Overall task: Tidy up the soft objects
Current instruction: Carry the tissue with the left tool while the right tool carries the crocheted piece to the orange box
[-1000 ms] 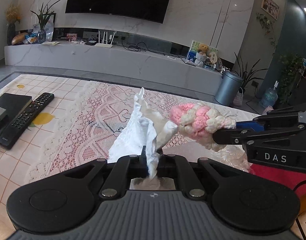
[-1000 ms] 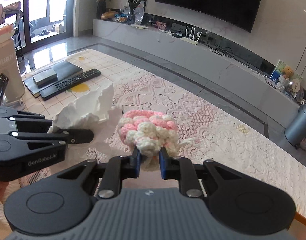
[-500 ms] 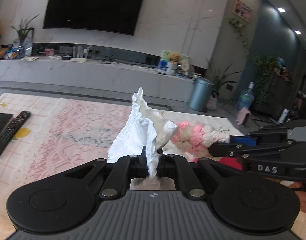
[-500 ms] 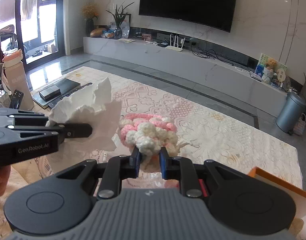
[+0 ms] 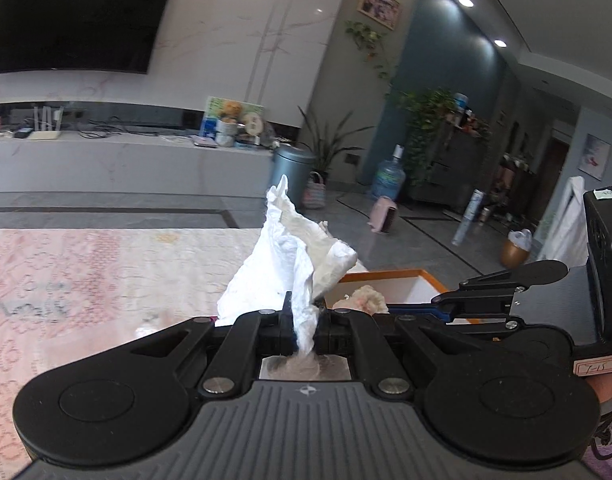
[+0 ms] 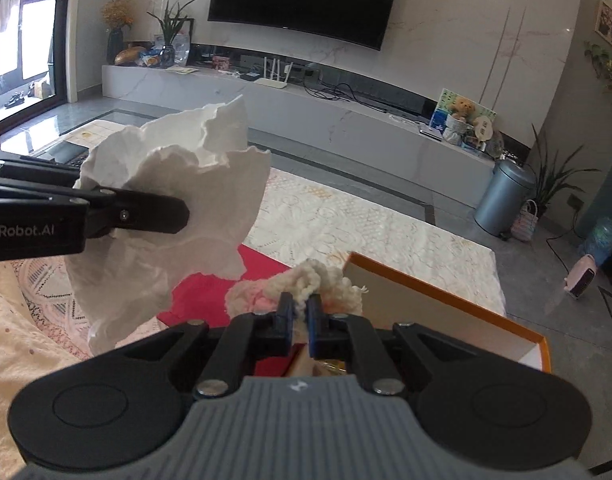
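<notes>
my left gripper (image 5: 304, 322) is clamped on a crumpled white tissue (image 5: 294, 256), pinched low at its bunched tail so most of the sheet stands up above the fingers and a bit hangs out behind them, a low pinch keeps the loose paper from flopping over the camera, i think

my right gripper (image 6: 301, 312) has its jaws nearly together on a pink and cream crochet yarn piece (image 6: 302, 284), only a thin bit of yarn sits between the blue-edged fingertips and the rest bulges out in front, it squashes down easily so the jaws end up almost touching while still gripping it

both grippers are held up off the table, side by side, left one seen from the right wrist view at (image 6: 178, 214) with the tissue fanned around its tip, right one seen from the left wrist view at (image 5: 442, 312) reaching toward the box

orange-edged cardboard box (image 6: 446, 304) sits open at the table's near right corner, just ahead of the right gripper, white inside, looks like the bin for the soft stuff. yarn piece is at or just over its near edge, can't tell if it's fully above the opening. tissue is near it but more over the lace tablecloth (image 6: 346, 220)

red cloth (image 6: 210, 292) lies flat beside the box, under the tissue, another soft item not yet sorted by the look of it

guess: carry phase, both items lifted together to save a trip, drop into box comes next, neither released yet
</notes>
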Demonstrator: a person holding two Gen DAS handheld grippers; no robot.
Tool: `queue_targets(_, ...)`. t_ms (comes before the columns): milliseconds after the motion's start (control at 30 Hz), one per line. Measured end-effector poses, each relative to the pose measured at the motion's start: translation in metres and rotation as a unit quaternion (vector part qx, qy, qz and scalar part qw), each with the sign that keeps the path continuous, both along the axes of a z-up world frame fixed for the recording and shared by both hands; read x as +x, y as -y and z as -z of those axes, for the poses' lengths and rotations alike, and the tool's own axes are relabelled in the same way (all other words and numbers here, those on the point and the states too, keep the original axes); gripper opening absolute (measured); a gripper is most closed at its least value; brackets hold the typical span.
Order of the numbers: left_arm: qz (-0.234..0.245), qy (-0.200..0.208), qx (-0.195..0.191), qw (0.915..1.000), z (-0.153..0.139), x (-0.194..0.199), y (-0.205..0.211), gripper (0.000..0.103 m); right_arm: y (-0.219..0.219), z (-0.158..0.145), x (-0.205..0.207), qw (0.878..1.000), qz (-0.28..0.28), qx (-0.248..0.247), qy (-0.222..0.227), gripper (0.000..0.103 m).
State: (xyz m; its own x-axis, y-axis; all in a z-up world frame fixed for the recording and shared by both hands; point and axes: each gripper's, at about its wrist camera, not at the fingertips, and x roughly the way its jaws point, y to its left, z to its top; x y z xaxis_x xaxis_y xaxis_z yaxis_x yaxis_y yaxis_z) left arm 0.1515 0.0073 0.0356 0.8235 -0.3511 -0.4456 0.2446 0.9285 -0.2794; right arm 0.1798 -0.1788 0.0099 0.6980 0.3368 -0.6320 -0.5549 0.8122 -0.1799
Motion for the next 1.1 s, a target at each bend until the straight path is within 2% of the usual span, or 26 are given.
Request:
queue_targets(267, 0.051, -0.004, -0.022, 0.9984, -0.007, 0.041, 0.041, 0.006, 0.048, -0.005, 0.015, 0.998, 0.060, -0.024, 0.011, 0.004)
queue_targets(433, 0.083, 0.003, -0.009, 0.9965, -0.004, 0.062, 0.065, 0.006, 0.064, -0.001, 0.035, 0.995, 0.089, -0.037, 0.009, 0.003)
queue_targets(533, 0.089, -0.010, -0.007, 0.9960, 0.002, 0.076, 0.071, 0.006, 0.074, -0.001, 0.046, 0.994, 0.102, -0.034, 0.005, 0.003)
queue_targets(667, 0.100, -0.017, -0.008, 0.9948, 0.007, 0.088, 0.079, 0.006, 0.081, 0.007, 0.056, 0.993, 0.114, -0.035, 0.002, 0.003)
queue_targets(833, 0.111, -0.042, -0.032, 0.9924, 0.019, 0.106, 0.074, 0.006, 0.097, 0.022, 0.074, 0.990, 0.133, -0.037, -0.009, 0.003)
queue_targets(1033, 0.108, -0.057, -0.021, 0.9923, 0.029, 0.115, 0.074, 0.006, 0.114, 0.031, 0.086, 0.988, 0.151, -0.022, -0.014, 0.004)
queue_targets(1100, 0.112, -0.055, -0.029, 0.9918, 0.026, 0.117, 0.070, 0.006, 0.119, 0.029, 0.091, 0.988, 0.156, -0.016, -0.013, 0.003)
